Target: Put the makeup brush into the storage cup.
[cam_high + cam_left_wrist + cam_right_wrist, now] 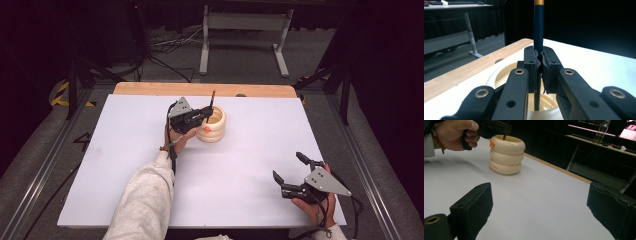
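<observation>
A cream, ringed pot (212,131) with a small orange knob (206,129) stands at the back middle of the white table (125,165). My left gripper (209,114) is over the pot's rim, shut on a dark pencil-like stick (212,99) that stands upright. In the left gripper view the pads (546,65) pinch the dark blue stick (538,30), and its lower end reaches down into the pot (499,75). My right gripper (288,166) rests at the near right, open, with nothing between its jaws. The right gripper view shows the pot (506,157) far ahead beyond its wide-apart jaws.
A wooden strip (200,89) runs along the table's far edge. Beyond it lie a grey floor, cables and a white frame (245,35). In the right gripper view the left hand (454,132) is beside the pot.
</observation>
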